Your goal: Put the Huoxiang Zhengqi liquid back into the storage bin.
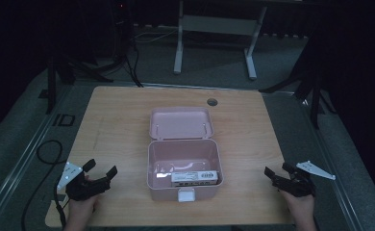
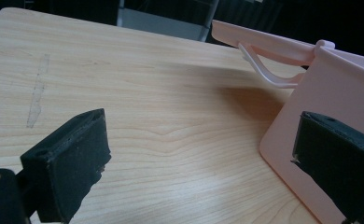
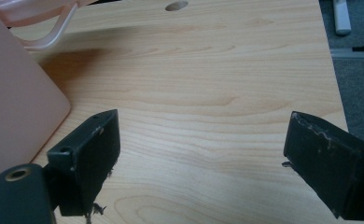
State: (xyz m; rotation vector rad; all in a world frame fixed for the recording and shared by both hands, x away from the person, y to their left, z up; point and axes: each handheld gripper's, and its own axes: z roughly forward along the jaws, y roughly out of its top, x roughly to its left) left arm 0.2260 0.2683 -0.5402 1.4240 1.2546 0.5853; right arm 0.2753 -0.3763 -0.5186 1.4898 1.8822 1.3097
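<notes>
Both jaws stood wide apart, empty: left gripper [image 1: 101,172] and right gripper [image 1: 278,172] flanked the open pink plastic box [image 1: 183,166] mid-table; a white rectangular pack [image 1: 194,176] lay inside, lid [image 1: 181,123] not yet closed

Pale wood-grain desk [image 1: 113,125], smooth, faint sheen. Pink box [image 1: 183,190] and open lid [image 1: 181,122]: smooth plastic, soft gloss. Left claw [image 2: 208,158] pads matt black, foam-like; right claw [image 3: 201,163] pads matt black, edges frayed. Grey plates look plastic.
</notes>
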